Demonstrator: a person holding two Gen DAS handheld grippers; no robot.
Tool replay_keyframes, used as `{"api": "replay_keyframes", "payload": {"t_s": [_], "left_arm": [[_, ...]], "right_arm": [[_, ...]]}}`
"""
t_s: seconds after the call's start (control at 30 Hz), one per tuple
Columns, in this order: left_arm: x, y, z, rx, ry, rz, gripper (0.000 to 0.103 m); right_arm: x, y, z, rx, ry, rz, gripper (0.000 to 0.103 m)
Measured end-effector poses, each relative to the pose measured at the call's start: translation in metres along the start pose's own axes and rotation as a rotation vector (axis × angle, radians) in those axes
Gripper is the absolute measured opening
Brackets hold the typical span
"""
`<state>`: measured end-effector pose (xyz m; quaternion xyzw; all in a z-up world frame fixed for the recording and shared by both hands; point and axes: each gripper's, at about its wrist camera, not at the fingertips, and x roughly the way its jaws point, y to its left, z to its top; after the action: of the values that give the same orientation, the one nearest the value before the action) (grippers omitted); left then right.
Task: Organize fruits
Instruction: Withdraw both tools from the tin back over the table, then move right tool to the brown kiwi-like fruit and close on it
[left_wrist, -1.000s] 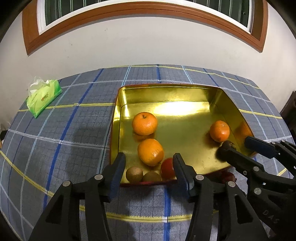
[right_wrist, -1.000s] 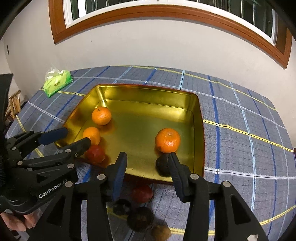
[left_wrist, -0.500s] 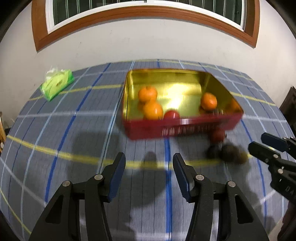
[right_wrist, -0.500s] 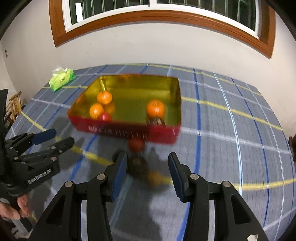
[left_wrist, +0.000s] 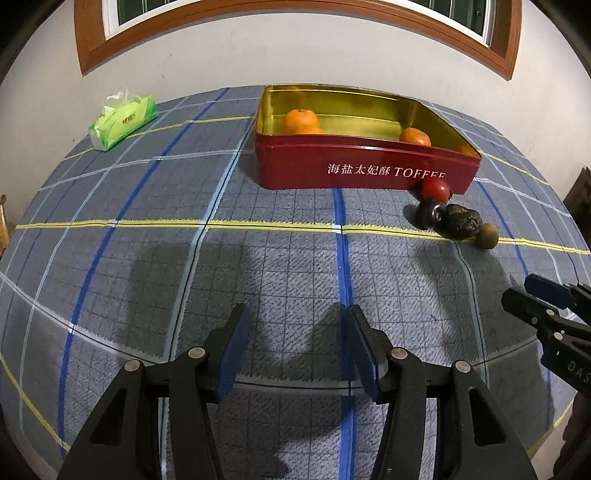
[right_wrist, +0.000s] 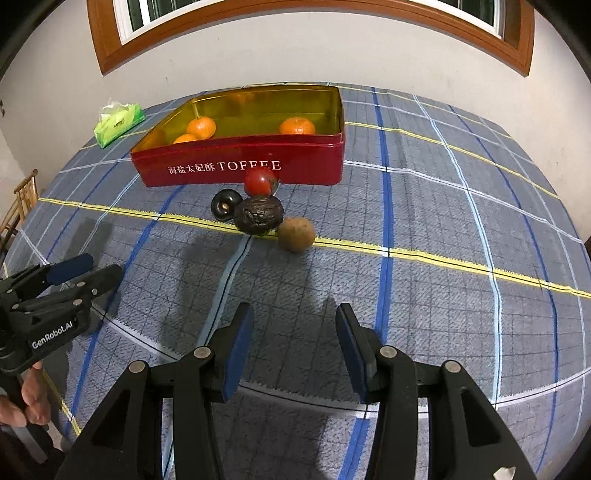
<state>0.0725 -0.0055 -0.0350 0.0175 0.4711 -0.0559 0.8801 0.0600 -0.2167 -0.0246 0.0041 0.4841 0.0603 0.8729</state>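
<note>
A red toffee tin (left_wrist: 362, 168) (right_wrist: 236, 166) with a gold inside stands at the far middle of the table and holds several oranges (left_wrist: 301, 120) (right_wrist: 297, 126). In front of it on the cloth lie a red tomato (right_wrist: 260, 181) (left_wrist: 435, 190), a dark round fruit (right_wrist: 223, 204) (left_wrist: 428, 215), a wrinkled dark avocado (right_wrist: 258, 215) (left_wrist: 463, 221) and a brown kiwi (right_wrist: 296, 229) (left_wrist: 487, 236). My left gripper (left_wrist: 295, 347) (right_wrist: 85, 269) is open and empty, low over the cloth. My right gripper (right_wrist: 293, 345) (left_wrist: 528, 291) is open and empty, near side of the loose fruit.
A green tissue pack (left_wrist: 123, 122) (right_wrist: 119, 123) lies at the far left of the checked tablecloth (left_wrist: 184, 240). A white wall with a wood-framed window is behind the table. A wooden chair (right_wrist: 22, 199) stands at the left edge.
Both grippers have pulled back and down from over the tin towards the near side of the table. The tin and fruit now lie farther off. Both stay open.
</note>
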Motion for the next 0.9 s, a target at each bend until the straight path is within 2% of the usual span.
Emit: {"api": "replay_keyframes", "payload": {"t_s": [0.27,0.47,0.6,0.77,0.9], "left_arm": [[0.005,-0.006,0.006,0.005,-0.005,0.001,0.054],[0.014,-0.015,0.021,0.020,0.000,-0.011,0.054],[0.021,-0.024,0.031,0.034,-0.003,-0.019,0.054],[0.029,-0.036,0.040,0.050,-0.005,-0.030,0.054],[0.032,-0.046,0.043,0.069,-0.009,-0.042,0.054]], "right_arm": [[0.017,0.002,0.014,-0.017,0.001,-0.004,0.042],[0.030,0.001,0.029,-0.026,-0.014,-0.014,0.035],[0.035,0.003,0.035,-0.057,-0.026,-0.022,0.024],[0.034,0.003,0.032,-0.073,-0.041,-0.027,0.023],[0.035,-0.013,0.032,-0.031,-0.054,-0.044,0.023]]}}
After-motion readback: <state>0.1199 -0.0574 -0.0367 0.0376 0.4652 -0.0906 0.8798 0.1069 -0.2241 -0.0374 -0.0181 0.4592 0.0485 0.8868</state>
